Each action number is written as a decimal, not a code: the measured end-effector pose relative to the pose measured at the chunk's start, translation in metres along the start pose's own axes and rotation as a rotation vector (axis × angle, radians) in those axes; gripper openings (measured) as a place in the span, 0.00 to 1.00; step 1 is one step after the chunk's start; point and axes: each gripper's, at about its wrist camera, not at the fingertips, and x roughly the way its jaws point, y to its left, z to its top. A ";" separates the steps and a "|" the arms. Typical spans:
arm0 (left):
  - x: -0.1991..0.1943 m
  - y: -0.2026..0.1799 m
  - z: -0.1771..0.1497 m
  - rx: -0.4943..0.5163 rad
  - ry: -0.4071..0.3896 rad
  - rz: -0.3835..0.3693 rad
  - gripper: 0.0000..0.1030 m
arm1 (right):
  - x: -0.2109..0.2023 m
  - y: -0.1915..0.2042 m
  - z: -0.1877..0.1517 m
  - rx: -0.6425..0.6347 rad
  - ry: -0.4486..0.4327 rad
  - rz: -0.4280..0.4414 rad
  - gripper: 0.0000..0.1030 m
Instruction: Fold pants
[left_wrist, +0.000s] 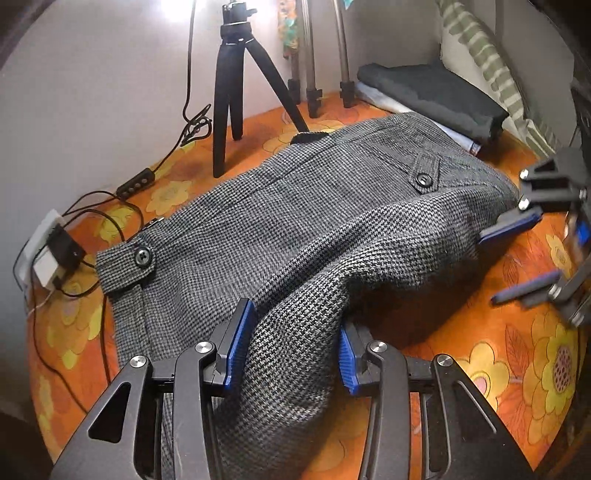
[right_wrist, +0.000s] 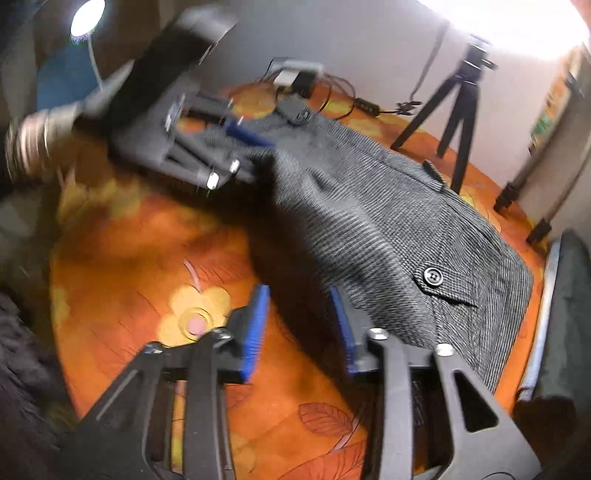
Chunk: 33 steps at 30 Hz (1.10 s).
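Note:
Grey houndstooth pants (left_wrist: 295, 221) lie on the orange flowered cloth, waistband and buttons towards the far side. A folded-over leg bulges up between the blue pads of my left gripper (left_wrist: 291, 347), whose jaws stand wide apart around the fabric without pinching it. My right gripper (left_wrist: 524, 254) shows at the right edge of the left wrist view, open, beside the pants' edge. In the right wrist view my right gripper (right_wrist: 299, 328) is open and empty over the cloth, next to the pants (right_wrist: 388, 229). The left gripper (right_wrist: 236, 147) appears there blurred, at the fabric's far end.
A black tripod (left_wrist: 236, 85) stands behind the pants, with more stand legs (left_wrist: 314, 74) beside it. A stack of folded dark clothes (left_wrist: 432, 96) sits at the back right. Cables and a power adapter (left_wrist: 55, 251) lie at the left edge of the orange flowered cloth (left_wrist: 498, 350).

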 end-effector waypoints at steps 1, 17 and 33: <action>0.003 0.003 0.003 -0.003 0.005 -0.008 0.39 | 0.004 0.002 0.001 -0.013 0.005 -0.021 0.39; -0.049 0.021 -0.031 -0.006 0.011 -0.020 0.42 | 0.056 0.009 0.020 -0.209 0.067 -0.212 0.33; -0.033 -0.013 -0.067 0.032 0.048 0.129 0.42 | 0.024 -0.022 0.045 -0.045 0.068 -0.092 0.05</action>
